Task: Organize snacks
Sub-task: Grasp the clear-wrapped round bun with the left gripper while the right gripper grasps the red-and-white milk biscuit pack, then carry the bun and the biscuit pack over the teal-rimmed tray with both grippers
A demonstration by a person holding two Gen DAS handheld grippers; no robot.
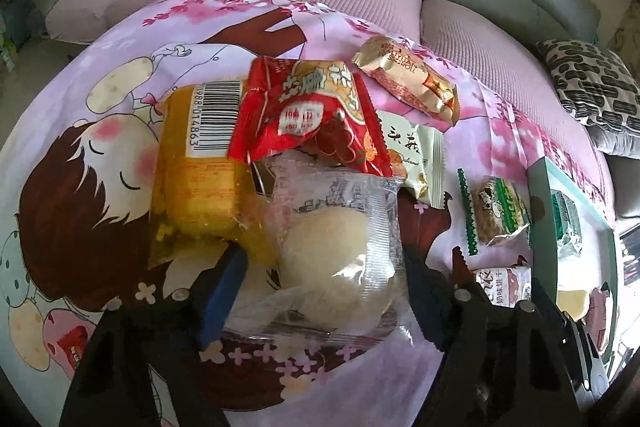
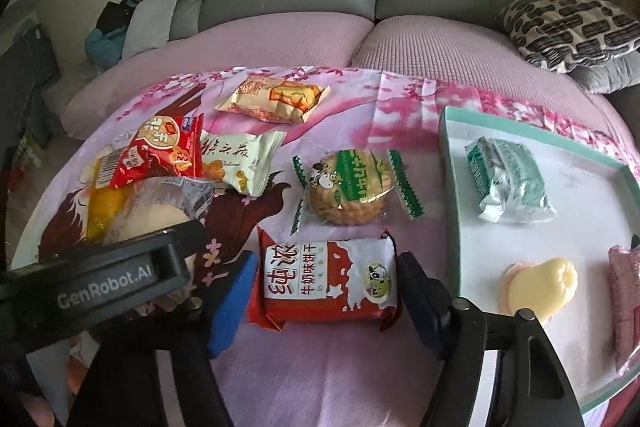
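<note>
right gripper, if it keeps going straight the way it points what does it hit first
Most likely the red and white biscuit packet, which lies between the open right gripper fingers; whether the pads touch it is unclear.

- Our left gripper (image 1: pixel 320 291) points steeply downward, its blue-padded fingers (image 1: pixel 224 291) spread apart, one on either side.
- Our right gripper (image 2: pixel 326 303) also tilts downward, its fingers (image 2: pixel 232 303) standing apart.
- In the right wrist view, the left gripper's black body lies at lower left.
</note>
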